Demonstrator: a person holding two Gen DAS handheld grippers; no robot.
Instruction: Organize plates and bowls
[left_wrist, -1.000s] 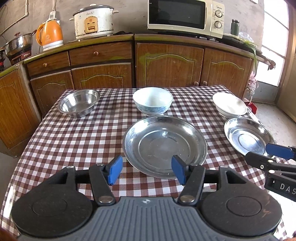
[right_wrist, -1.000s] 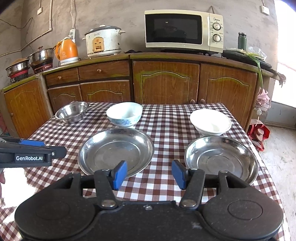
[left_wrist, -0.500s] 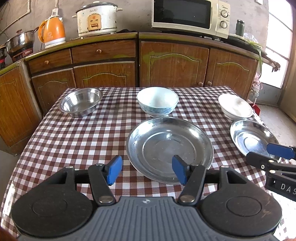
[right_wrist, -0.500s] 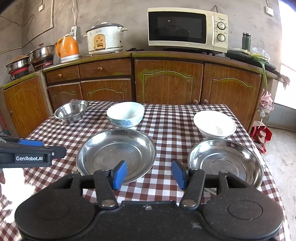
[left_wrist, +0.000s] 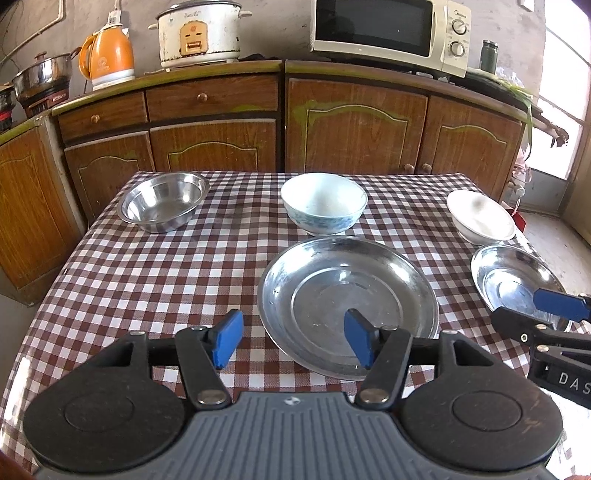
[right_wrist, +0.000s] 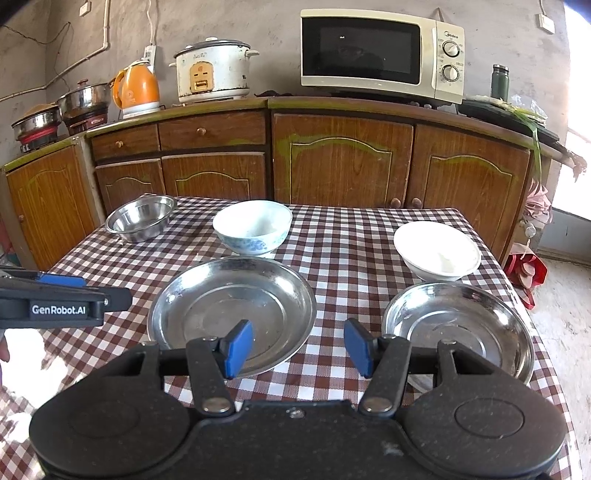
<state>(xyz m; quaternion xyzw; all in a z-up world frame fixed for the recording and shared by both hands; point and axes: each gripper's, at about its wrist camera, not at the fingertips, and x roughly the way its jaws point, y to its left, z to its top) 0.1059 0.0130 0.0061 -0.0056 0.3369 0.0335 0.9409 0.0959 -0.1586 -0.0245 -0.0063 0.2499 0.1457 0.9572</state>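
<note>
On the checked table (left_wrist: 147, 280) lie a large steel plate (left_wrist: 347, 306) (right_wrist: 232, 310) in the middle and a smaller steel plate (left_wrist: 513, 280) (right_wrist: 458, 325) at the right. Behind them stand a steel bowl (left_wrist: 162, 201) (right_wrist: 142, 218), a white bowl with blue pattern (left_wrist: 323, 208) (right_wrist: 253, 227) and a plain white bowl (left_wrist: 480, 221) (right_wrist: 437, 249). My left gripper (left_wrist: 291, 341) hovers open over the large plate's near left rim. My right gripper (right_wrist: 297, 347) is open above the cloth between the two plates. Nothing is between either pair of pads.
Brown cabinets (right_wrist: 340, 158) run behind the table, carrying a microwave (right_wrist: 380, 55), a rice cooker (right_wrist: 212, 70), an orange kettle (right_wrist: 136, 88) and pots (right_wrist: 85, 101). A red item (right_wrist: 526, 269) lies on the floor at the right. The table's right edge is close to the smaller plate.
Both views have drawn back and tilted up slightly, so the dishes sit a little lower and farther in frame. Both grippers stay open and empty.
</note>
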